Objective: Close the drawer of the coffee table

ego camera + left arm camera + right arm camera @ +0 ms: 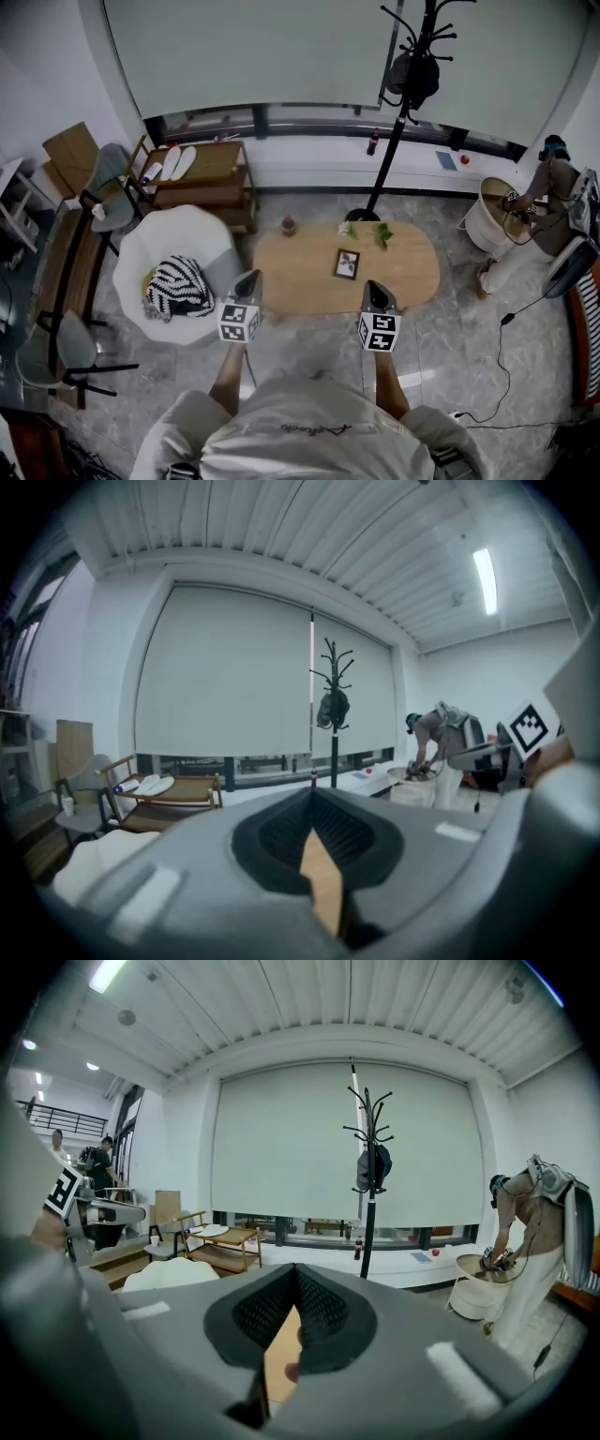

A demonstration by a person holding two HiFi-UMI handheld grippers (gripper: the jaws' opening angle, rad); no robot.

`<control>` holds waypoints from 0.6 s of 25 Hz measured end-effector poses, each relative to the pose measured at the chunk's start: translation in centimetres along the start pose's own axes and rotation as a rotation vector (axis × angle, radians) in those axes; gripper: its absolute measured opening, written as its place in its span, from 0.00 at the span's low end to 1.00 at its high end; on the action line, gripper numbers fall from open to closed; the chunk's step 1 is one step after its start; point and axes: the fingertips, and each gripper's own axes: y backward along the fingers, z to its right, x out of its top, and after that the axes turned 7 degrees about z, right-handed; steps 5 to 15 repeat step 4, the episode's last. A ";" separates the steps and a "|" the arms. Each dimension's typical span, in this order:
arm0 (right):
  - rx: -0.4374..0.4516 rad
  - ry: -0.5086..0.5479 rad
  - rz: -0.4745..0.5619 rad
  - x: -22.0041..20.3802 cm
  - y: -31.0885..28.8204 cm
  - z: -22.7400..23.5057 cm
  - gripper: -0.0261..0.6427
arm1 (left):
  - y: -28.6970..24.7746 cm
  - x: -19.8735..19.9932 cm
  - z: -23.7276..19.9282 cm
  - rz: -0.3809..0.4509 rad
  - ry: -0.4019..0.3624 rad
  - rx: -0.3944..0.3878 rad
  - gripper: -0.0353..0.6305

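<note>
The left gripper (250, 275) and the right gripper (377, 285) are held side by side, well apart from each other, both pointing toward the far side of the room with their tips over the near edge of the oval wooden counter (300, 270). Each gripper view shows its jaws pressed together with nothing between them: the left gripper (312, 797) and the right gripper (296, 1269) are both fully closed and empty, and only a thin tan strip of the counter (324, 885) shows below the closed pads. The counter lies in the middle of the floor, straight ahead of the person; from above only its top is visible, and its drawer cannot be made out. On the top stand a small picture frame (347, 263) near the middle, a green plant (380, 234) at the far edge, and a small red item (288, 225) at the far left edge. Just left of the counter is a white armchair (173, 239) with a black-and-white striped cushion (180, 286) on it. A black coat stand (405, 103) rises beyond the counter, and at the far right another person (544, 202) bends over a white tub (489, 220).
</note>
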 end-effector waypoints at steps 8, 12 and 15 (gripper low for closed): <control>0.001 -0.003 -0.003 0.1 -0.2 0.0 0.05 | -0.1 0.1 0.0 -0.007 -0.001 -0.003 0.06; 0.001 -0.003 -0.003 0.1 -0.2 0.0 0.05 | -0.1 0.1 0.0 -0.007 -0.001 -0.003 0.06; 0.001 -0.003 -0.003 0.1 -0.2 0.0 0.05 | -0.1 0.1 0.0 -0.007 -0.001 -0.003 0.06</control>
